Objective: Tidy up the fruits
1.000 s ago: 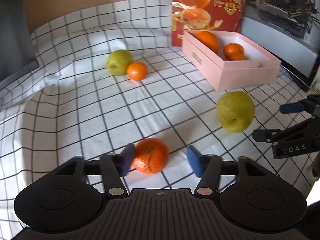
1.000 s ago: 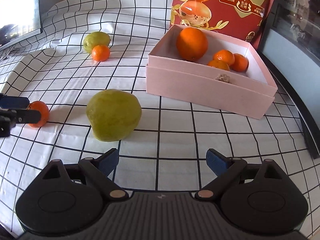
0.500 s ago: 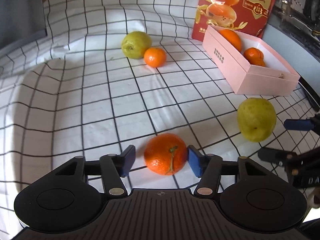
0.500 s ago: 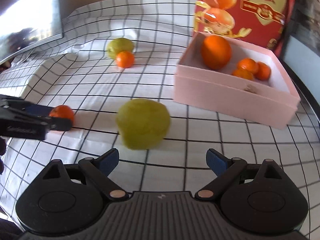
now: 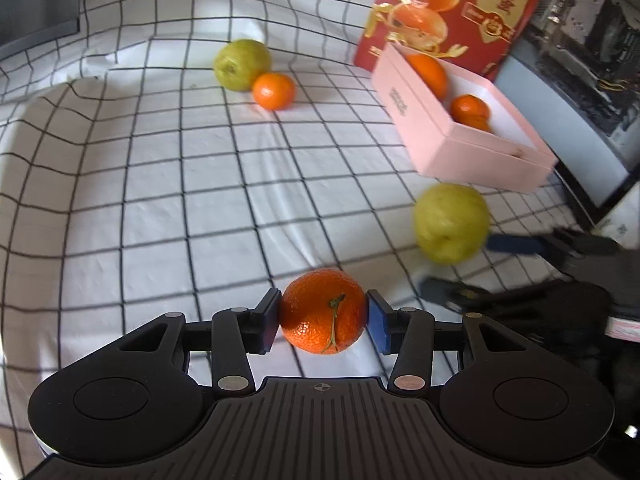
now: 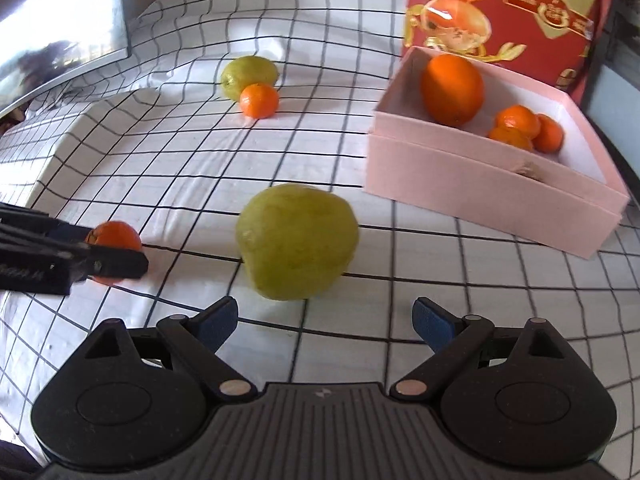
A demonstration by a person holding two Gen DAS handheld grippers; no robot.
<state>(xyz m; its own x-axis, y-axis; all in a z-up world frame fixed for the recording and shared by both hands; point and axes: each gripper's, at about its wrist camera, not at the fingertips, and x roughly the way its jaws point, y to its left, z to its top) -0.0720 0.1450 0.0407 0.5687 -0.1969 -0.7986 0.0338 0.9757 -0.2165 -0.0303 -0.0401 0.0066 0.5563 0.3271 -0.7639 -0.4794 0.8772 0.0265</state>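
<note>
Mandarin [image 5: 323, 312] sits between the blue pads of my left tool [image 5: 322, 320], whose jaws are closing with both pads touching its sides, low over the checked cloth [image 5: 160, 200]. My right tool [image 6: 325, 320] is spread wide and grasps nothing, the big green fruit [image 6: 297, 241] lying just ahead of its fingertips. Farther back, another green fruit [image 5: 241, 64] touches a small orange [image 5: 274, 91]. I see several oranges inside the pink box [image 6: 480, 184], right of centre.
</note>
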